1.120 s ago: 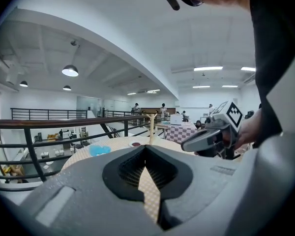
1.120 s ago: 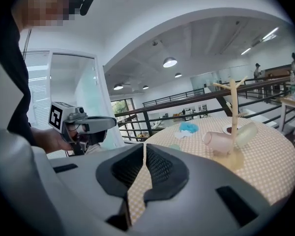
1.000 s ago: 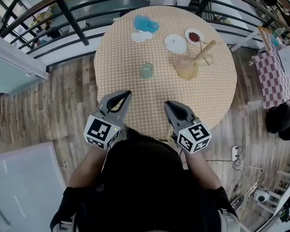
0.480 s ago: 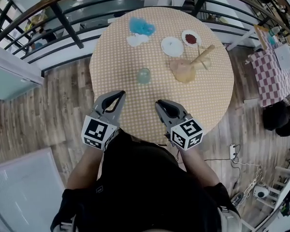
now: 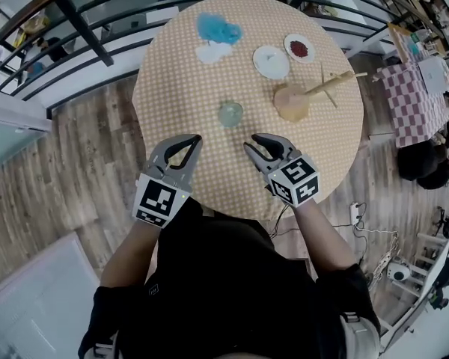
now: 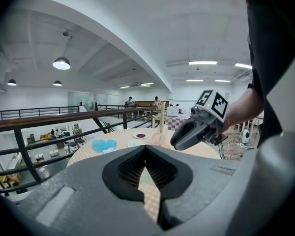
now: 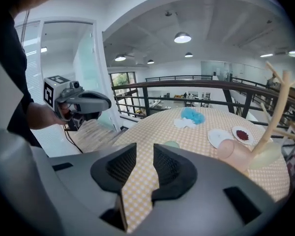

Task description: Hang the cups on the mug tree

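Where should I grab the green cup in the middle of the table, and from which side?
Pinch the green cup at its rim, one jaw inside the wall, one outside, coming from the near side of the table. It looks upright, mouth up, clear all round; no handle shows.

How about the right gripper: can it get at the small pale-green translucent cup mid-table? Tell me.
Probably yes. Only bare checked tablecloth lies between the right gripper and the small pale-green translucent cup; its jaws have just been opening, with nothing between them.
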`<state>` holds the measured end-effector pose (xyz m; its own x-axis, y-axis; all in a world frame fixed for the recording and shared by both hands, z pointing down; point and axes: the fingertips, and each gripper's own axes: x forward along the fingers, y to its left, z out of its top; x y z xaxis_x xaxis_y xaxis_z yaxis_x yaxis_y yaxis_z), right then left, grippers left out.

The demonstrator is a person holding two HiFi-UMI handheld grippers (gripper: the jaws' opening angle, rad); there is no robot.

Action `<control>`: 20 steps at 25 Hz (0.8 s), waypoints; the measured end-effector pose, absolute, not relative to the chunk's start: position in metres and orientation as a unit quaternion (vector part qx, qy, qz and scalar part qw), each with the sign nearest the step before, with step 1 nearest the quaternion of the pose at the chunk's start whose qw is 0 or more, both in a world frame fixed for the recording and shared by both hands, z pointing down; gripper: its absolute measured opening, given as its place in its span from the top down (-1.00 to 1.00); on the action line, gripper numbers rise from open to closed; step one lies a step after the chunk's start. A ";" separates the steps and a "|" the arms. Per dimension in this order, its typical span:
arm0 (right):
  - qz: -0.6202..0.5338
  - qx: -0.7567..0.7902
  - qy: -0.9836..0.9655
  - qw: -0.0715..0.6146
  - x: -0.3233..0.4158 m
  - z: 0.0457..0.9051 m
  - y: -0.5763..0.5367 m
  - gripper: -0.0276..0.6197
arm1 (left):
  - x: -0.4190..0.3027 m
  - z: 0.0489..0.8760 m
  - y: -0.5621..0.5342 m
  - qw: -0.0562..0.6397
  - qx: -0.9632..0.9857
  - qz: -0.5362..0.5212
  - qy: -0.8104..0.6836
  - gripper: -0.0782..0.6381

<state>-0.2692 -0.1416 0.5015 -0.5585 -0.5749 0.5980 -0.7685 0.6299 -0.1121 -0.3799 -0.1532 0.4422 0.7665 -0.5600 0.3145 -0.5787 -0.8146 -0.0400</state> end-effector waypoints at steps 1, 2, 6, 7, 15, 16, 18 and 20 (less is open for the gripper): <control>0.181 0.382 -0.863 0.277 -0.271 0.506 -0.147 0.54 | -0.379 0.446 -0.157 0.026 0.940 0.164 -0.298 0.76; 0.178 0.376 -0.862 0.289 -0.273 0.511 -0.152 0.50 | -0.378 0.449 -0.159 0.022 0.941 0.170 -0.293 0.76; 0.166 0.346 -0.857 0.344 -0.278 0.530 -0.166 0.41 | -0.376 0.459 -0.162 0.011 0.944 0.182 -0.276 0.76; 0.159 0.340 -0.854 0.361 -0.278 0.535 -0.170 0.39 | -0.376 0.461 -0.164 0.012 0.945 0.181 -0.273 0.76; 0.113 0.274 -0.832 0.469 -0.283 0.567 -0.196 0.08 | -0.384 0.477 -0.170 0.042 0.947 0.179 -0.264 0.76; 0.107 0.263 -0.830 0.480 -0.285 0.571 -0.198 0.02 | -0.385 0.479 -0.171 0.045 0.947 0.179 -0.264 0.76; 0.093 0.244 -0.822 0.506 -0.288 0.580 -0.203 -0.05 | -0.390 0.484 -0.172 0.052 0.946 0.179 -0.265 0.76; 0.076 0.227 -0.812 0.532 -0.289 0.589 -0.208 -0.11 | -0.393 0.490 -0.173 0.062 0.945 0.178 -0.266 0.76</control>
